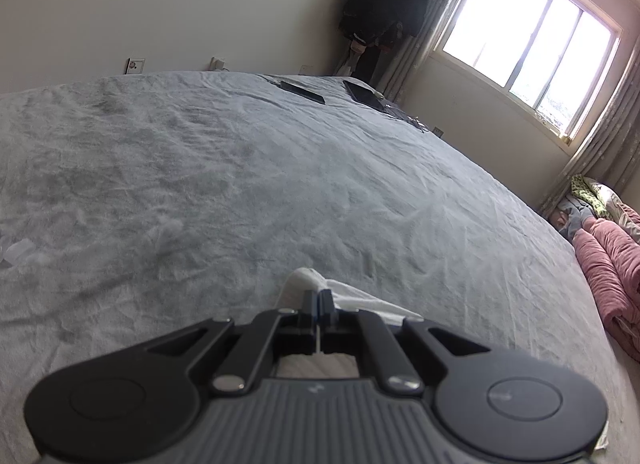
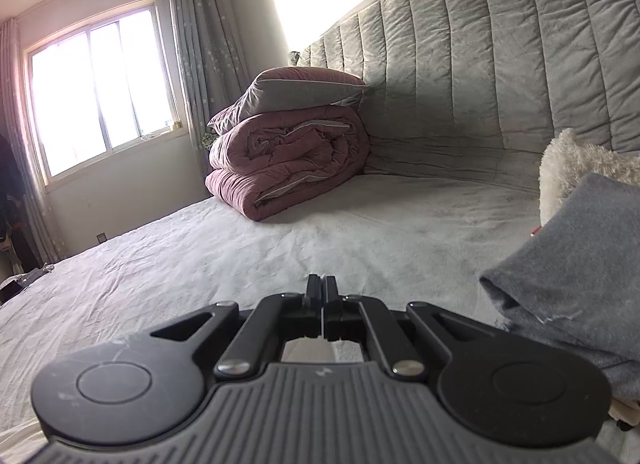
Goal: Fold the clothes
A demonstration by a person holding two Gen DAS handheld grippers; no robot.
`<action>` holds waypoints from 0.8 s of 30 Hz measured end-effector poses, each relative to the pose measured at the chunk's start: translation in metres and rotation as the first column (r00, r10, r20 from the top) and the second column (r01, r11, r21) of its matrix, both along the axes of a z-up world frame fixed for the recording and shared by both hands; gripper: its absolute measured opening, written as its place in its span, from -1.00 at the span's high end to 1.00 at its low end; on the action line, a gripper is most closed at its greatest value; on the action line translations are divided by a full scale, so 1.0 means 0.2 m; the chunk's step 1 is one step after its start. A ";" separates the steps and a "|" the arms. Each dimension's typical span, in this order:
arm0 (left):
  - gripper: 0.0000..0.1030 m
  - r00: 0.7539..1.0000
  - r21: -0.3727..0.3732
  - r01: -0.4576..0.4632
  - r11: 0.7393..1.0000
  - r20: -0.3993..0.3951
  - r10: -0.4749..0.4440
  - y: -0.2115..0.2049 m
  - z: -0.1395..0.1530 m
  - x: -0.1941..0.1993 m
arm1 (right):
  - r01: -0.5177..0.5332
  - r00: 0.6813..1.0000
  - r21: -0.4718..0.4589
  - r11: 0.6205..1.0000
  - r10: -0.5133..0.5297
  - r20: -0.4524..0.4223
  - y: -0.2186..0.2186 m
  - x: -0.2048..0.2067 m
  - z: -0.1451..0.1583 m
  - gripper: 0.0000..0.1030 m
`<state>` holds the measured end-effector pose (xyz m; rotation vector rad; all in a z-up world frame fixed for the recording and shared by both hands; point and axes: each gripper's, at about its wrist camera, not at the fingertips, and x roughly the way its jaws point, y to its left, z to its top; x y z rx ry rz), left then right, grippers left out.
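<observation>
Hand-held gripper (image 1: 319, 298) pinching white cloth (image 1: 352, 296)

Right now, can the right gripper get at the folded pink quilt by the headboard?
Probably yes: open bed sheet lies between the right gripper and the pink quilt. But its jaws look shut, possibly on whitish cloth.

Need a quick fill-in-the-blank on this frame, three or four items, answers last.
1. The left gripper is shut on a ___ cloth.
2. A grey pillow lies on top of the rolled ___ duvet.
3. The quilted headboard is ___ in colour.
4. Two dark flat devices lie on the ___.

Answers: white; pink; grey; bed
</observation>
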<state>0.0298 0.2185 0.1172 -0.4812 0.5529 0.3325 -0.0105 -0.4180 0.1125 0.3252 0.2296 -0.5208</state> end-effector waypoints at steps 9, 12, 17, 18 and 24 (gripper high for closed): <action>0.99 1.000 0.011 -0.012 1.000 -0.023 0.012 0.01 -0.02 0.14 | -0.010 0.999 -0.003 1.000 0.009 -0.035 -0.02 0.22 -0.04 0.98; 0.99 0.999 0.007 -0.014 1.000 -0.031 0.014 0.01 -0.04 0.18 | -0.006 0.999 0.021 1.000 0.007 -0.053 -0.04 0.24 -0.08 0.98; 0.99 1.000 0.023 -0.004 1.000 -0.020 0.004 -0.03 -0.03 0.23 | -0.003 0.998 0.028 1.000 0.005 -0.058 -0.04 0.28 -0.08 0.98; 0.99 1.000 0.034 0.001 0.999 -0.017 0.000 -0.04 -0.03 0.24 | -0.006 0.998 0.022 1.000 0.007 -0.057 -0.04 0.28 -0.08 0.98; 0.99 1.000 0.162 0.005 0.987 -0.030 0.000 -0.12 -0.04 0.27 | -0.011 0.996 0.004 1.000 0.011 -0.086 -0.03 0.32 -0.10 0.98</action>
